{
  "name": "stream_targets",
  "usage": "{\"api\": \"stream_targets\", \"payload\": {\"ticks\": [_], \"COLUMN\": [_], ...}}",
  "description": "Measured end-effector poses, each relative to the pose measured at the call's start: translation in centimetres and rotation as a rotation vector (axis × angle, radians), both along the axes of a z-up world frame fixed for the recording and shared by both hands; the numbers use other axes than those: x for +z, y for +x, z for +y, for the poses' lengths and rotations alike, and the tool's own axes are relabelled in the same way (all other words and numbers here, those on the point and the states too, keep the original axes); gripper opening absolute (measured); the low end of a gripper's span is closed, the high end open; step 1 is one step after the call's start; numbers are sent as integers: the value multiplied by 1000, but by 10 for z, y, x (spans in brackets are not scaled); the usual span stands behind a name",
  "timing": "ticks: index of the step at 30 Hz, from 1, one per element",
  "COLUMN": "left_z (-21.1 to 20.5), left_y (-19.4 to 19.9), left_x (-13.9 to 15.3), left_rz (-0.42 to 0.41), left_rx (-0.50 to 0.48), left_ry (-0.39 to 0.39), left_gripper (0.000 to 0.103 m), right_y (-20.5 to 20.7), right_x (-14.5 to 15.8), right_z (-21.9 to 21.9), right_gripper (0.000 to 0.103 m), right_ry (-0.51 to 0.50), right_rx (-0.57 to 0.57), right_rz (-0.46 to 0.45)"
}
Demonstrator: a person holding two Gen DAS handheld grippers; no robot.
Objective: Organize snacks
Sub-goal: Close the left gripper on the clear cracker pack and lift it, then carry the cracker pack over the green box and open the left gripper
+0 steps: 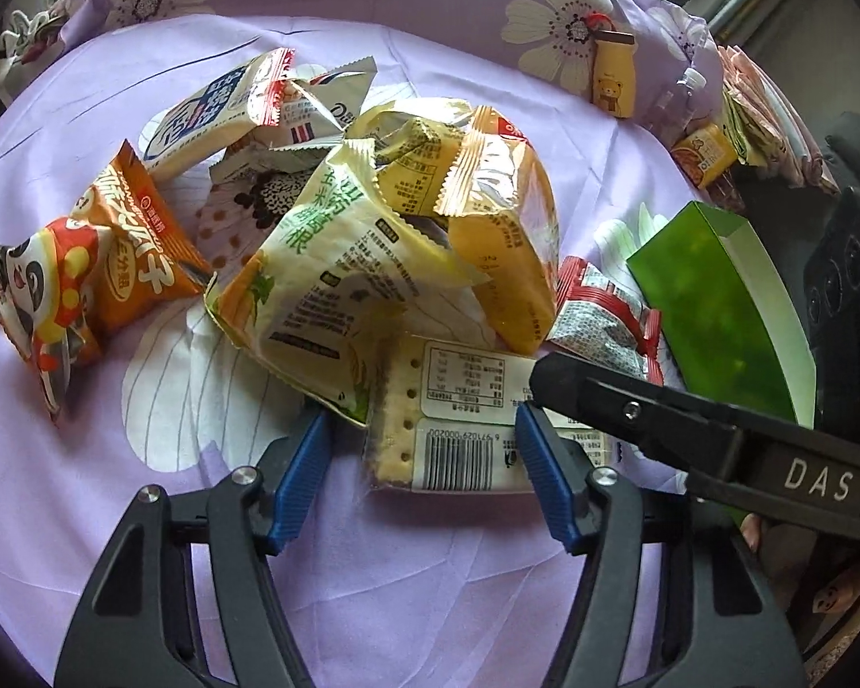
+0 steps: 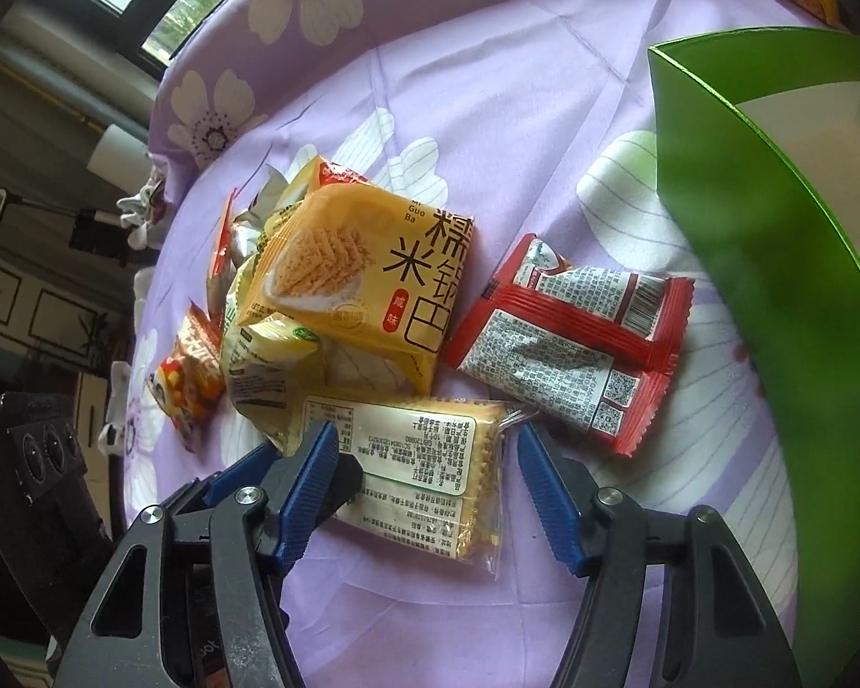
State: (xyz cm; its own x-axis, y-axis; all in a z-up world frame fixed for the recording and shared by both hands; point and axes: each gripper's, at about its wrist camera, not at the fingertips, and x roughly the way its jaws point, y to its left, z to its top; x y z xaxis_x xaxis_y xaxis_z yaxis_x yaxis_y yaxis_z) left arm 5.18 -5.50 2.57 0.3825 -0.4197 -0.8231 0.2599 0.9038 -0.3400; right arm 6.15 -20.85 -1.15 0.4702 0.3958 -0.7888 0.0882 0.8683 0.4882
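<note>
Almost nothing is sorted yet, as far as the pictures show. The green box [image 2: 774,264] stands open on the purple flowered cloth [image 1: 143,458], and the part of its inside that is visible looks empty. All the snacks lie outside it in one loose heap just beside the box: a red pack [image 2: 573,338] is nearest to the box, then a yellow rice-cracker pack [image 2: 361,286], a pale green-lettered pack [image 1: 315,281], an orange seed pack [image 1: 126,252] and a blue-white pack [image 1: 212,114] farther from it. The cracker pack [image 1: 458,430], clear with a white label, lies at the near edge of the heap, close to the box. Both tools are at this pack. The left gripper [image 1: 424,436] has its jaws about half open around one end of it; the right gripper [image 2: 424,458] stands the same way around the other end. Whether the pads already press on the wrapper I cannot tell. I judge that this is the first pack to go into the box, and all others remain.
</note>
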Motion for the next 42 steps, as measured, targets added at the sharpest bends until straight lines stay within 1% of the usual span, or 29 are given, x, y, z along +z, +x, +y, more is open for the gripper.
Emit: {"api": "stream_targets", "payload": {"ticks": [1,3,4,8,11,14,21,25,29,33,38,42], "left_z": [-1,-2,-2,-8,-14,-21,-46,-67,-89,-117,-147,-171], "left_y": [0,-1,-2,-9,-19,-27,-44,-50,-54,-54,-52,-53], "left_x": [-1,-1,-1,4,17,35,76,92,105,113,111,106], "left_rz": [-4,-4,-3,-16,-65,-121,-242,-282,-305,-313,-294,-273], "left_rx": [-8,-12,-12,-2,-6,-12,-39,-71,-113,-149,-187,-218], "left_ry": [-3,-24,-31,-12,9,4,-32,-68,-89,-91,-94,-85], "left_gripper": [63,52,51,49,49,49,49,49,49,49,47,45], "right_y": [0,0,-1,-7,-15,-25,-55,-71,-85,-95,-100,-101], "right_x": [-1,-2,-2,1,7,23,73,96,112,119,119,113], "right_z": [0,2,4,10,9,5,-14,-34,-57,-83,-114,-138], "right_gripper": [68,68,68,68,68,68,68,68,68,68,68,68], "right_ry": [2,18,4,-39,-40,-42,-75,-97,-119,-111,-94,-92], "right_rx": [-1,3,5,-1,-17,-26,-70,-111,-158,-206,-265,-303], "right_rz": [-4,-3,-11,-35,-49,-100,-231,-297,-340,-353,-341,-300]}}
